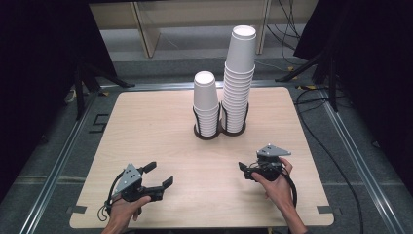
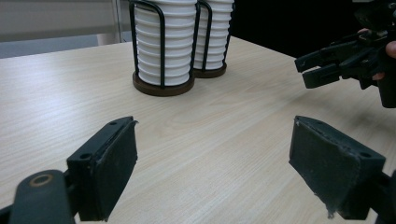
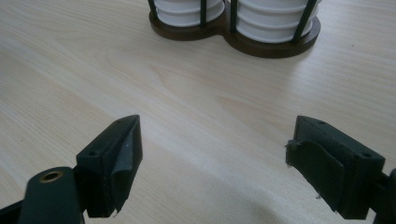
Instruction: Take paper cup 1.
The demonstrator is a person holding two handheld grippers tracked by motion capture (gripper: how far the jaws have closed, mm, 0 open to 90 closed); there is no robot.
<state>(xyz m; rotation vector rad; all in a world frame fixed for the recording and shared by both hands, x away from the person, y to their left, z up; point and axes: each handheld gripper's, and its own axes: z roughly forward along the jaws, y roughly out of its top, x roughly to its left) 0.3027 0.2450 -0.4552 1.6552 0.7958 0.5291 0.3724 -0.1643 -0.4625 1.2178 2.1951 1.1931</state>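
Bright, even overhead light on the table [image 1: 146, 126] — surroundings dark, soft shadows, near jaws slightly blurred.

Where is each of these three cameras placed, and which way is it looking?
High view: above the person's side, looking forward and down on the table; both forearms, left gripper and right gripper show.
Left gripper view: rides on the left gripper, low over the table toward the cup stacks; the right gripper shows.
Right gripper view: rides on the right gripper, facing the holder base.
All share the cup stacks.
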